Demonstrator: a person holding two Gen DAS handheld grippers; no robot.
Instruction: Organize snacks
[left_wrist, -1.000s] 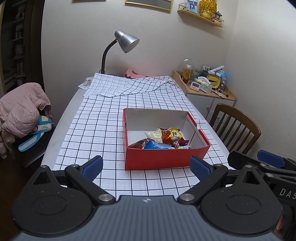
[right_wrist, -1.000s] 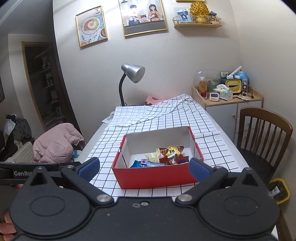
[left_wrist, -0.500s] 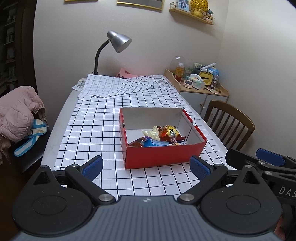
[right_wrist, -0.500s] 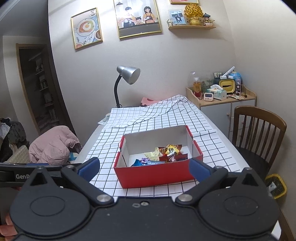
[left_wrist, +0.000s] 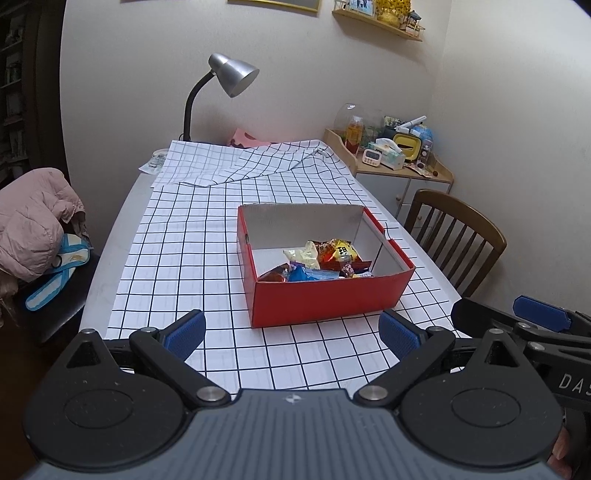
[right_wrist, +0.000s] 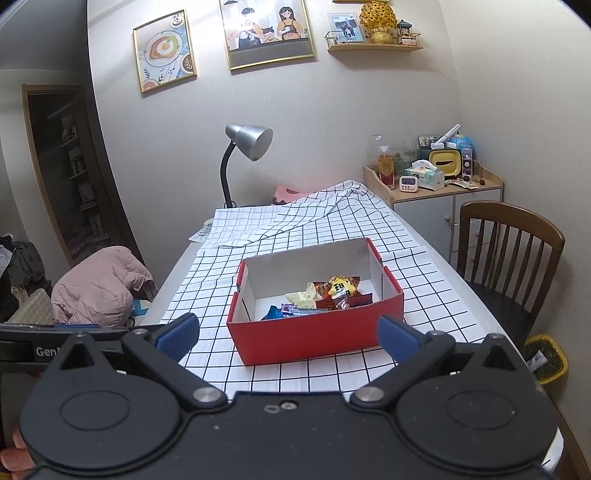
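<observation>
A red box (left_wrist: 325, 299) with white inner walls stands on the checked tablecloth (left_wrist: 192, 236). Several wrapped snacks (left_wrist: 321, 258) lie in its near half, yellow, orange and blue ones among them. The box also shows in the right wrist view (right_wrist: 314, 339) with the snacks (right_wrist: 325, 295) inside. My left gripper (left_wrist: 291, 332) is open and empty, held back from the box's near wall. My right gripper (right_wrist: 288, 332) is open and empty, also short of the box. The right gripper's blue finger (left_wrist: 539, 317) shows at the right edge of the left wrist view.
A grey desk lamp (left_wrist: 232, 77) stands at the table's far end by a folded part of the cloth (left_wrist: 251, 162). A wooden chair (left_wrist: 458, 236) stands right of the table, a cluttered cabinet (left_wrist: 391, 162) behind it. A pink jacket (left_wrist: 33, 221) lies on a seat at left.
Both grippers have drawn back and risen slightly, so the box looks a little smaller and farther. Both jaws stay open and the snacks have not moved.
</observation>
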